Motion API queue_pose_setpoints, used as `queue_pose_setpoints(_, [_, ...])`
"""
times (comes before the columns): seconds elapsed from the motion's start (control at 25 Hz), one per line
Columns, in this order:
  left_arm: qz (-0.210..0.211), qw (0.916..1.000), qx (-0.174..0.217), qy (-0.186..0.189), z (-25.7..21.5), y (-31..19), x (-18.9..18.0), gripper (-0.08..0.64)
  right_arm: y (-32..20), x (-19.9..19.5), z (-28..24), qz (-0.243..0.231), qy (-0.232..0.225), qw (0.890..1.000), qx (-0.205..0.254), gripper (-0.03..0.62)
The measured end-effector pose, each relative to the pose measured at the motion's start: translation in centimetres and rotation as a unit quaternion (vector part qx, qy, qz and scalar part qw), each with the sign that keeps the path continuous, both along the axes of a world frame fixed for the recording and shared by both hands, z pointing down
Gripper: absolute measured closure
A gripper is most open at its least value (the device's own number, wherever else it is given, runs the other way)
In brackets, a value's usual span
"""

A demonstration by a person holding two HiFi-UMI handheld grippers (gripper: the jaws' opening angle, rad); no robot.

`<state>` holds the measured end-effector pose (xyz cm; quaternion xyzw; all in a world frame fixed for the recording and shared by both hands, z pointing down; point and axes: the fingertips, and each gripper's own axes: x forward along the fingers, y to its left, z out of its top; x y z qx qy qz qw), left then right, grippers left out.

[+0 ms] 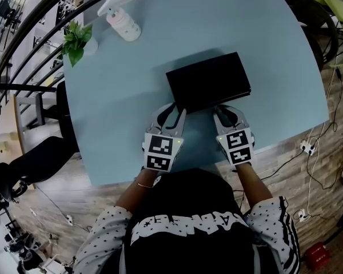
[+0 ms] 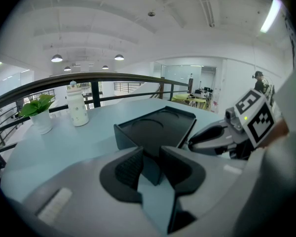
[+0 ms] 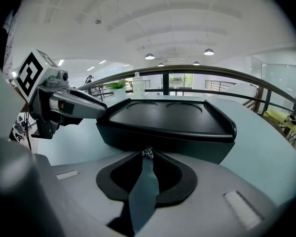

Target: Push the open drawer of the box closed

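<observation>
Open-plan office mezzanine with railing (image 2: 113, 78) and ceiling lamps (image 2: 56, 58)

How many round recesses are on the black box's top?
2, side by side on the black box: left recess and right recess, in the right gripper view; none seems hidden.

A flat black rectangular box (image 1: 208, 81) is lying near the middle of a pale blue desk (image 1: 263, 50). The left tool (image 1: 176, 112) is meeting the box's near left corner, while the right tool (image 1: 226, 112) is reaching its near edge. A white pump bottle (image 1: 123, 23) and a small green potted plant (image 1: 77, 39) are standing at the desk's far left edge, well apart from the box.
</observation>
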<state>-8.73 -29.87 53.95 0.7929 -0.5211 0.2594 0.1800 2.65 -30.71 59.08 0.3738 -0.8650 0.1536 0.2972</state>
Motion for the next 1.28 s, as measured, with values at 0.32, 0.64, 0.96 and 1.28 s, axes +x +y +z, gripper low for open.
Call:
queue_pose_setpoints(0.32, [0.002, 1.0000, 0.001, -0.001, 0.06, -0.07, -0.03, 0.560, -0.31, -0.17, 0.11, 0.000, -0.002, 1.000, 0.000, 0.520])
queue_pose_setpoints(0.64, [0.003, 1.0000, 0.000, -0.002, -0.01, -0.13, -0.16, 0.560, -0.64, -0.41, 0.08, 0.000, -0.001, 1.000, 0.000, 0.520])
queue_pose_setpoints(0.96, [0.008, 1.0000, 0.000, 0.000, -0.02, -0.08, -0.10, 0.560, -0.73, -0.45, 0.12, 0.004, -0.011, 1.000, 0.003, 0.520])
queue_pose_setpoints(1.28, [0.011, 0.9999, 0.003, 0.007, -0.09, -0.04, -0.15, 0.560, -0.49, -0.83, 0.10, 0.000, -0.020, 1.000, 0.001, 0.518])
